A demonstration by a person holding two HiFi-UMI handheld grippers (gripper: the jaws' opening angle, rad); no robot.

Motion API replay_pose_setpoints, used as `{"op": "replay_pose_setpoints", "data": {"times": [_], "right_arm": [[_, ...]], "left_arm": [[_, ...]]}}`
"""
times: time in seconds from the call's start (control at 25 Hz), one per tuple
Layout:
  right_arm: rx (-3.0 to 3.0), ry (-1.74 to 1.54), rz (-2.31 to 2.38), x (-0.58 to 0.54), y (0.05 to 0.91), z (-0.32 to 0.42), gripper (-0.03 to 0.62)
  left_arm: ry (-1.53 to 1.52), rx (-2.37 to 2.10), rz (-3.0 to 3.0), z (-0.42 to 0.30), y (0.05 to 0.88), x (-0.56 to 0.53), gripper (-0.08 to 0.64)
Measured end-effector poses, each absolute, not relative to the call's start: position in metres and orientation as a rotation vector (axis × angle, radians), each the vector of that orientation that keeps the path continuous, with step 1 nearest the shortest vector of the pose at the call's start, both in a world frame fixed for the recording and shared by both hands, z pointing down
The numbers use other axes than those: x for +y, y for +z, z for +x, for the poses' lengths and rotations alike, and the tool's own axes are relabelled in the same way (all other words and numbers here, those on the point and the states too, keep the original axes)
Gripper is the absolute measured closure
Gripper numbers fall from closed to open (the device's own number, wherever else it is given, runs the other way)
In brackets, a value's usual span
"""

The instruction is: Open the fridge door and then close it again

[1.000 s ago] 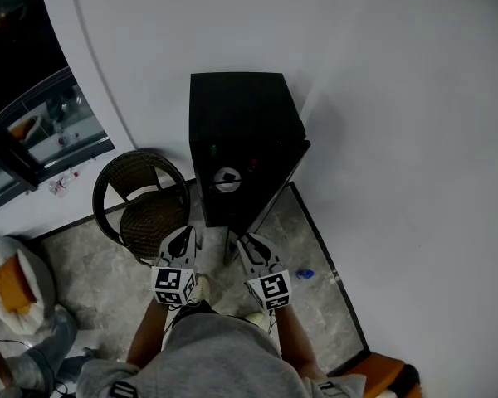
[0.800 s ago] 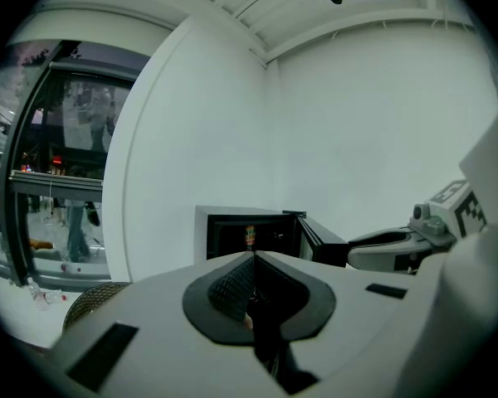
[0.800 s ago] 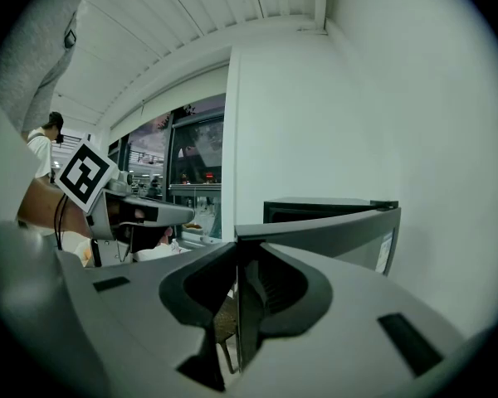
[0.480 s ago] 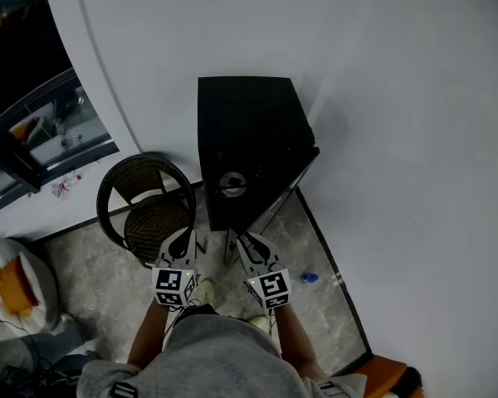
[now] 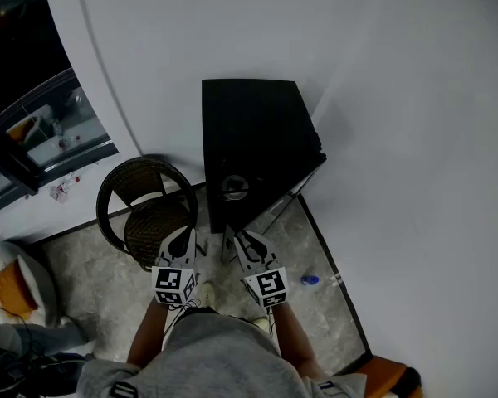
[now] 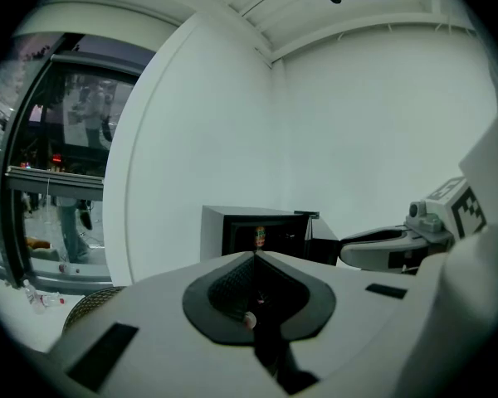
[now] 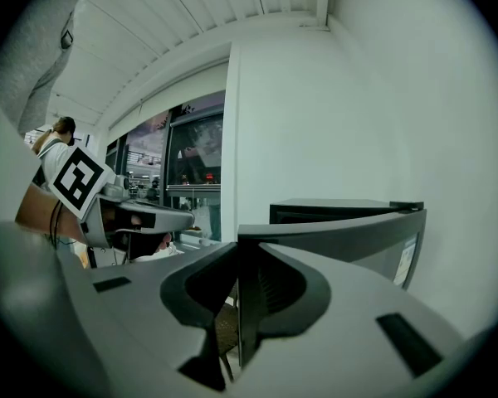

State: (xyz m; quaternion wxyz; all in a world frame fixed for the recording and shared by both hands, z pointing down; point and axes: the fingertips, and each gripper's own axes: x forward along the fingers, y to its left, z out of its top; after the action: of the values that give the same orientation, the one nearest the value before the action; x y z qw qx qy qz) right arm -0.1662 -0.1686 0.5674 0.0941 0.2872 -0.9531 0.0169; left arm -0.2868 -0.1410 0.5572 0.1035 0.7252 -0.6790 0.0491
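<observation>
A black mini fridge (image 5: 249, 123) stands against the white wall, and its door (image 5: 275, 191) hangs open, angled out toward me. My right gripper (image 5: 237, 240) is at the door's free edge. In the right gripper view the door (image 7: 340, 232) runs edge-on between the jaws (image 7: 239, 255), which have just been closing and now grip that edge. My left gripper (image 5: 183, 238) is shut and empty, just left of the right one. Past its fingertips (image 6: 255, 257) the left gripper view shows the fridge's dark inside (image 6: 261, 232) and the right gripper (image 6: 382, 247).
A dark wicker chair (image 5: 145, 201) stands close left of the fridge, right ahead of the left gripper. A small blue object (image 5: 309, 279) lies on the stone floor by the right wall. A glass front (image 5: 41, 135) is at far left.
The fridge sits slightly further right and lower in the head view. Both grippers have shifted a little with the door's free edge. The figure at bottom left has shifted.
</observation>
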Motion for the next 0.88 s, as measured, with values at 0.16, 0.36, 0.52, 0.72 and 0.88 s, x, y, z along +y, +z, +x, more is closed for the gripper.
{"op": "replay_pose_setpoints", "data": {"times": [0.16,0.36,0.52,0.72,0.88], "right_arm": [[-2.819,0.049,0.853,-0.177,0.568,-0.180,0.505],[-2.816,0.040,0.873,-0.188,0.566,-0.195,0.509],[-2.806,0.066,0.897,-0.198,0.565,-0.203,0.509],[-2.807,0.071,0.926,-0.212,0.562,-0.212,0.512],[-2.799,0.077,0.946,-0.219,0.561,-0.222,0.517]], "left_arm": [[0.141,-1.999,2.142,-0.298,0.558,-0.146,0.555],[0.134,-2.003,2.138,-0.317,0.557,-0.150,0.555],[0.132,-2.007,2.134,-0.330,0.557,-0.153,0.555],[0.128,-2.004,2.135,-0.341,0.556,-0.161,0.555],[0.123,-2.000,2.141,-0.353,0.555,-0.164,0.555]]}}
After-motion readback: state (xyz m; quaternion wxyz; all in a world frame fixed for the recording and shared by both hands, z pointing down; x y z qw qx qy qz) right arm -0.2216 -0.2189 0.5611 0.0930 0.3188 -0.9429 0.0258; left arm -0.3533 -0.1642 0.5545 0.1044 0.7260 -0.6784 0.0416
